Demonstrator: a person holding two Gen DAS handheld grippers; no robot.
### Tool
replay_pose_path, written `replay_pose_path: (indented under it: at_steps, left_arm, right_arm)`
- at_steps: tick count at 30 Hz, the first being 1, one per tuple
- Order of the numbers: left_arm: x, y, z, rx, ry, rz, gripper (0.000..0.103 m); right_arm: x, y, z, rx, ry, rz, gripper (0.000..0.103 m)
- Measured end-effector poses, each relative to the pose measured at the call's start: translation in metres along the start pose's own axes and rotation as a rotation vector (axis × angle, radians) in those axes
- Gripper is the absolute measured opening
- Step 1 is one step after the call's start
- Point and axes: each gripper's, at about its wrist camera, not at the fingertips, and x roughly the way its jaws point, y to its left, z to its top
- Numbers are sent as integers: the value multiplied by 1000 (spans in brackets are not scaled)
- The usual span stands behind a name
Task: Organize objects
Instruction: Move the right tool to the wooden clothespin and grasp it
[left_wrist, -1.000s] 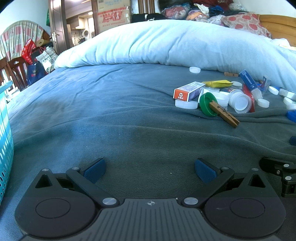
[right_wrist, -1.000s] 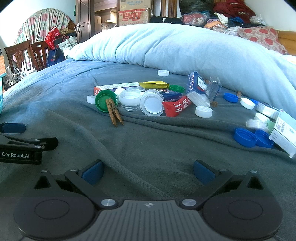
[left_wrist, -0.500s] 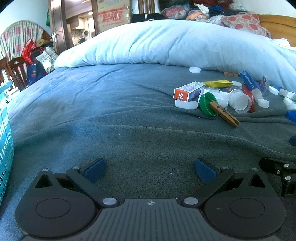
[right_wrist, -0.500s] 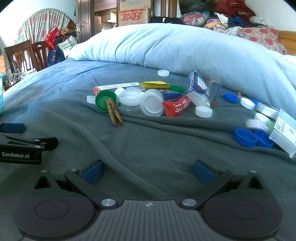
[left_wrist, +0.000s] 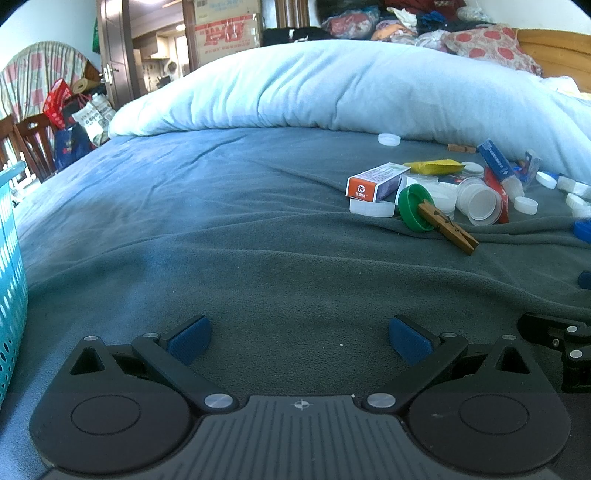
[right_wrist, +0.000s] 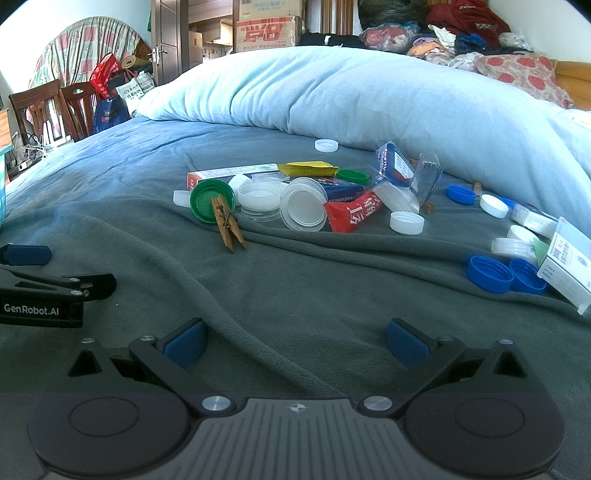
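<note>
Left gripper (left_wrist: 299, 338): jaws wide, nothing between them, low over the grey blanket (left_wrist: 221, 229); its side shows at the left edge of the right wrist view, partly cut off.
Right gripper (right_wrist: 295, 341): jaws wide, holding nothing, low over the blanket; in the left wrist view only a black part shows at the right edge.
Clutter: a loose pile on the blanket ahead of both grippers, well apart from them, just below the pale blue duvet (right_wrist: 369, 96).
Green lid (right_wrist: 212, 201): tilted at the pile's near left, with a wooden peg (right_wrist: 227, 225) lying against it.
Orange box (left_wrist: 376, 182): rests on a white cap (left_wrist: 371, 207); in the right wrist view mostly hidden behind lids.
Clear tubs (right_wrist: 303, 208): tipped on their sides, overlapping; how many is hard to tell.
Red packet (right_wrist: 352, 214): partly tucked under a tub.
Blue caps (right_wrist: 489, 274): two touching at the right, next to a white box (right_wrist: 567, 264) cut by the frame edge.
Basket (left_wrist: 11, 266): turquoise, only a sliver at the left edge.
Far room: chairs, bags and cartons, too small to read.
</note>
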Motion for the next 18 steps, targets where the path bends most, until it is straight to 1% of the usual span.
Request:
replay_pose_path:
  at_steps: [4,7,11,13,15,17,18]
  left_arm:
    - [2,0,2,-1,7,-2,103]
    - [3,-4,3,14,6,11,103]
    - [6,-2,9,-7,30,-10,103]
    - [5,-1,14,-40,45,-24,103]
    - [-2,1,16,-71,-10,-81,102]
    - [-11,-1,16,-71,-52,-90,102]
    - [-13,1,16,-79,-71,-110,102]
  right_arm:
    - [0,0,0,0,0,0,103]
    - [0,0,0,0,0,0,103]
    - [1,-1,0,1,-1,1,103]
    - [1,-1,0,1,-1,1,103]
    - [1,-1,0,1,0,1,103]
    - [1,-1,0,1,0,1,103]
    - [1,-1,0,1,0,1,103]
